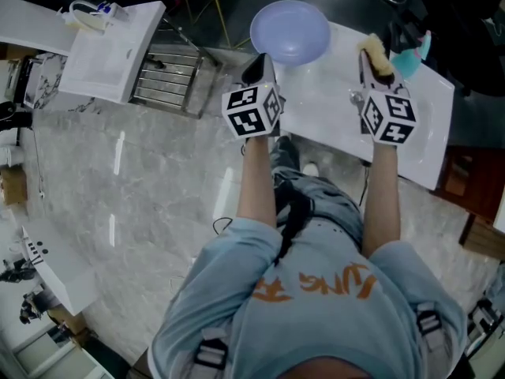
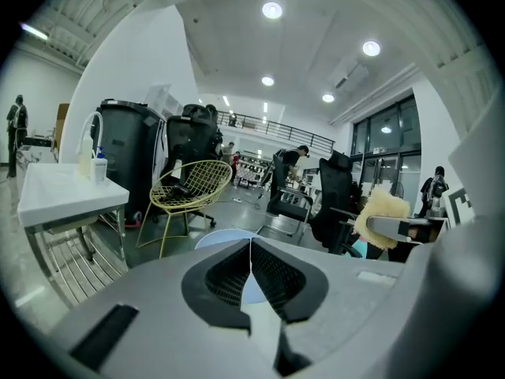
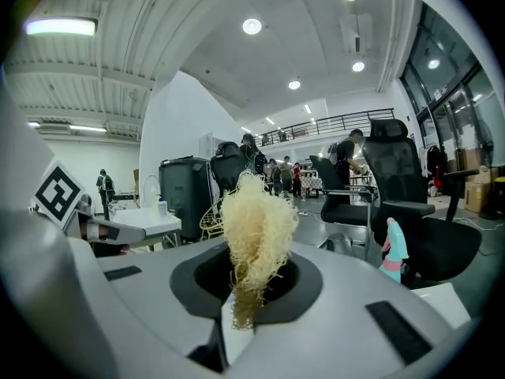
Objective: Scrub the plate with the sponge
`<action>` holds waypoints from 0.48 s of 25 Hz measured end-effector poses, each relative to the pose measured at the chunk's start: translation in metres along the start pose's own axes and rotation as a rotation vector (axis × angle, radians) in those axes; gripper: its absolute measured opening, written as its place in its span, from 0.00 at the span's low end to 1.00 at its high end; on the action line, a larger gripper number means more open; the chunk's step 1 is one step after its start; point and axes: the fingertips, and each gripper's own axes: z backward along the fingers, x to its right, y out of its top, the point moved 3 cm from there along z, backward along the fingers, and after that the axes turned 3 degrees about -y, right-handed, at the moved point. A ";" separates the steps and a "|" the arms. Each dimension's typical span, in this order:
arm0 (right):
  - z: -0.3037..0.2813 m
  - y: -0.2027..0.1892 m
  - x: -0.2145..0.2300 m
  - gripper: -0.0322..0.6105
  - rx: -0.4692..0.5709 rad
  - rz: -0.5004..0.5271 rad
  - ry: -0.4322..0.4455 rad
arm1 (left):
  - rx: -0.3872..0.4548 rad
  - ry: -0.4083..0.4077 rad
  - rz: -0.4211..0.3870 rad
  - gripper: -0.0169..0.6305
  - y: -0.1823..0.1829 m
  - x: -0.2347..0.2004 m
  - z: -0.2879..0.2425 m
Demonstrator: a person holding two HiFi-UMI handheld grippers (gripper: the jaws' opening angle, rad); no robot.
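Only the right gripper view shows sponge (image 3: 256, 227) fibres pinched in right tongs (image 3: 243, 294); left tongs (image 2: 251, 263) clamp the plate (image 2: 218, 239) rim.

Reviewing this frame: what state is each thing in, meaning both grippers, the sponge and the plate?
left gripper: shut, nothing between its jaws, close to the plate's rim.
right gripper: shut on the sponge.
sponge: clamped at its base, sticking out past the jaws, apart from the plate.
plate: lying flat on the white table, not held.
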 end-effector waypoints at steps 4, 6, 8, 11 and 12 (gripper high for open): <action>-0.026 -0.002 -0.003 0.10 -0.023 0.000 0.002 | -0.032 0.009 0.009 0.03 -0.004 -0.016 -0.020; -0.039 -0.006 -0.007 0.10 -0.041 -0.003 0.008 | -0.047 0.028 0.003 0.03 -0.004 -0.026 -0.028; -0.052 -0.010 -0.014 0.10 -0.056 -0.006 0.017 | -0.068 0.037 0.009 0.03 -0.004 -0.038 -0.035; -0.069 -0.013 -0.022 0.10 -0.073 -0.006 0.026 | -0.096 0.043 0.014 0.03 -0.004 -0.052 -0.046; -0.075 -0.014 -0.023 0.10 -0.077 -0.006 0.026 | -0.106 0.043 0.013 0.03 -0.005 -0.056 -0.050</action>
